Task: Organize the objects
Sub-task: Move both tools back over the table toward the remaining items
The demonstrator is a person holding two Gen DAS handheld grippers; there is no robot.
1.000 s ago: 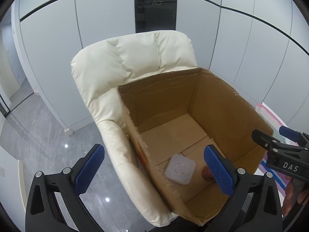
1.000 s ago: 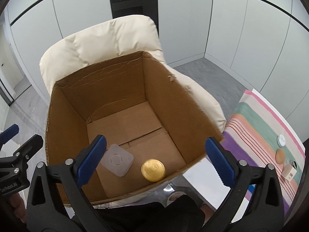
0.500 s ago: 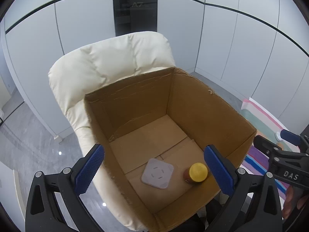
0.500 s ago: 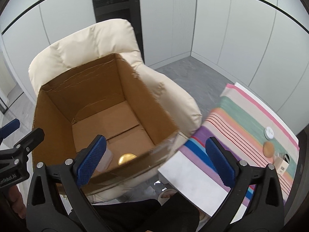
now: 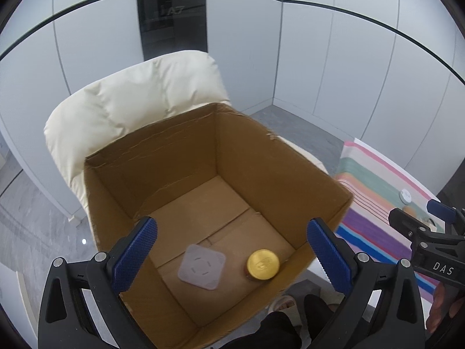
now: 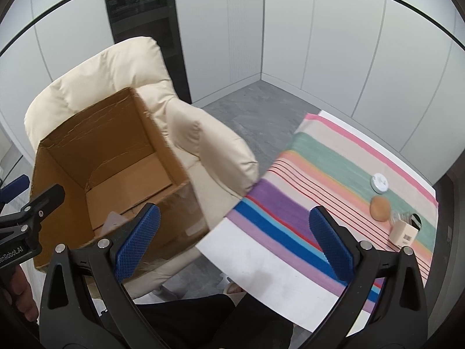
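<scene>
An open cardboard box (image 5: 290,157) stands on a cream armchair (image 5: 130,107). On its floor lie a grey square pad (image 5: 202,267) and a gold-lidded jar (image 5: 263,264). My left gripper (image 5: 229,250) is open and empty above the box's near side. My right gripper (image 6: 232,238) is open and empty, between the box (image 6: 101,145) and the striped tablecloth (image 6: 334,174). On the cloth sit a white round lid (image 6: 379,182), a brown round object (image 6: 380,208) and a small cream box with a barcode (image 6: 404,233).
The armchair (image 6: 203,133) stands beside the table. A bare white part of the table (image 6: 276,273) lies under the right gripper. Grey floor and white wall panels are behind. The person's dark trousers (image 6: 189,320) are below.
Both views have swung to the right. The right gripper has moved from over the box toward the striped table. The left gripper now looks straight into the box. Both stay open.
</scene>
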